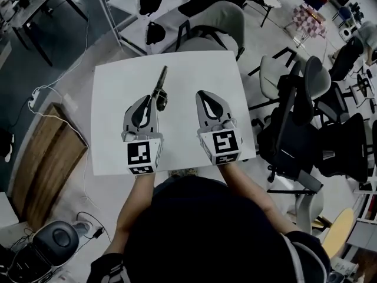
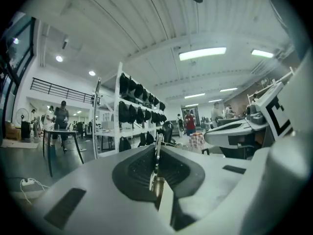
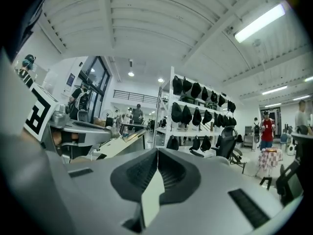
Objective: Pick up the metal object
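Observation:
The metal object (image 1: 161,86) is a dark, slim tool with a thicker round end, over the white table (image 1: 194,69) left of centre, pointing away from me. My left gripper (image 1: 152,99) is shut on its near end. In the left gripper view the jaws are pressed together on a thin shiny edge of the metal object (image 2: 156,173). Whether it is clear of the table I cannot tell. My right gripper (image 1: 203,95) hovers beside it to the right, shut with nothing between its black pads (image 3: 172,175).
Office chairs (image 1: 221,22) stand at the table's far edge, and several more chairs (image 1: 306,117) crowd its right side. A wooden board (image 1: 50,158) and cables lie on the floor to the left. White shelving (image 2: 127,116) with dark bags stands ahead.

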